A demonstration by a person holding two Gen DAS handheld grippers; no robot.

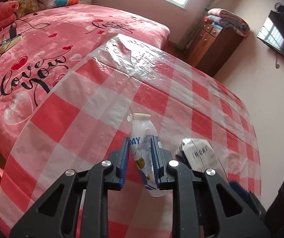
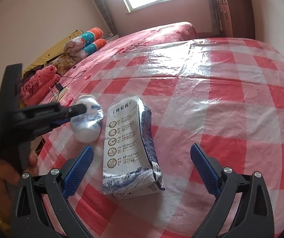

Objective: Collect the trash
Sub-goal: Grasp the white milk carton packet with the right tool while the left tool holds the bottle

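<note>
Red-and-white checked plastic sheeting covers the tabletop (image 1: 78,117), which stands just beside a bed under a pink heart-printed blanket (image 1: 42,59). The left hand-held gripper (image 1: 140,154) has its blue ribbed pads pressed against both sides of a crumpled white plastic drink bottle with blue lettering (image 1: 142,138); whether the bottle touches the tabletop cannot be told. Just beside it lies a dented white milk carton with blue print (image 2: 130,146), flat on the tabletop. The right hand-held gripper (image 2: 142,170) hangs over this carton with its jaws spread wide, one pad on each side, neither touching it. A dark wooden cabinet (image 1: 211,45) stands by the far wall.
</note>
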